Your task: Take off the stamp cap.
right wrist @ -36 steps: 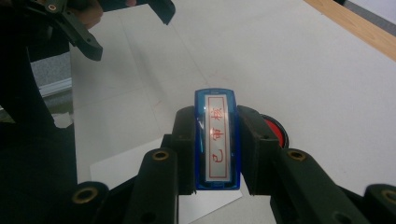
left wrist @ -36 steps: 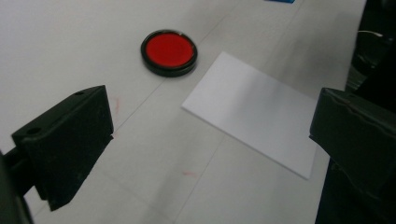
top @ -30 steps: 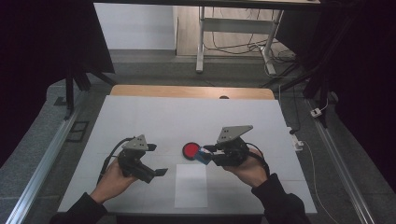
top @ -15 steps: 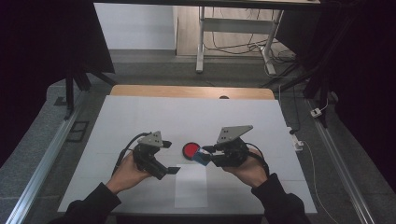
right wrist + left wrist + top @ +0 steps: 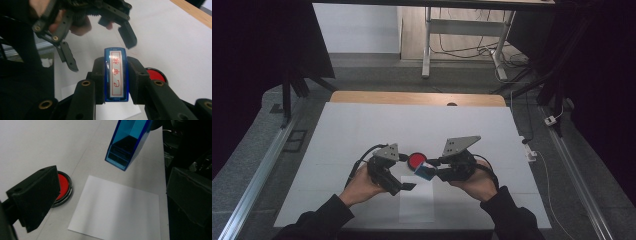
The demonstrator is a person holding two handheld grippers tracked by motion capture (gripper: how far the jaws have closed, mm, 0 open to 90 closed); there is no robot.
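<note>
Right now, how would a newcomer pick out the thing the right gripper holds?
Start at the white table and find the paper sheet near its front edge. Just above it the right gripper clamps a blue stamp: a translucent block, unlike the round red ink pad beside it.

White table (image 5: 362,125): paper sheet (image 5: 417,200), ink pad (image 5: 416,160)

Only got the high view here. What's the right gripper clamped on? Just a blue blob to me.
Observer: A blue stamp, held between the right gripper pads, red characters on its label.
Operator: Left gripper?
Observer: Left gripper stands open, nothing between its jaws.
Operator: Stamp touching the paper?
Observer: No, the left gripper view shows it in the air above the white sheet; red ink pad lies beside the sheet.
</note>
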